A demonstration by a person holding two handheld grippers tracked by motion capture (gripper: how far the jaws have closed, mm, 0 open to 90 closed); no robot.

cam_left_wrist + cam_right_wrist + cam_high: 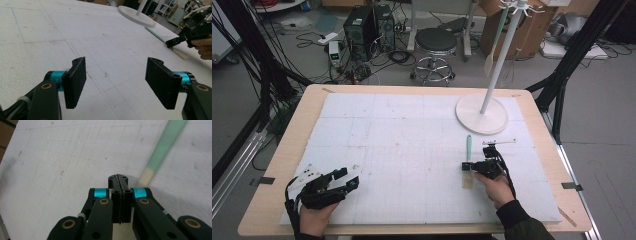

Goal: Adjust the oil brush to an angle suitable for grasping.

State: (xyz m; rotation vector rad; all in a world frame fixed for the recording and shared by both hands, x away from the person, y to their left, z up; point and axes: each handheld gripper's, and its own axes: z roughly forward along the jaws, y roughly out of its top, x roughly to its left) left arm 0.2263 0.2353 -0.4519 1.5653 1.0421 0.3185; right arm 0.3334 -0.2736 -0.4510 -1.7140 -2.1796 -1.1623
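Note:
A spatula (469, 146) with a pale green handle and a beige blade lies flat on the white foam board, right of centre. My right gripper (466, 166) is shut with nothing between its pads and points left, with its tip over the spatula where green meets beige. In the right gripper view the closed jaws (118, 179) sit just left of the spatula (163, 146). My left gripper (347, 176) rests at the board's front left, open and empty. The left gripper view has its pads (75, 82) wide apart over bare board, the spatula (155, 34) and right gripper (173, 43) beyond.
A white stand with a round base (482, 114) and a tall pole stands at the back right of the board; another spatula (490, 62) hangs from its top. Behind the table are a stool (435, 42), computer cases and cables. Black frame legs flank the table.

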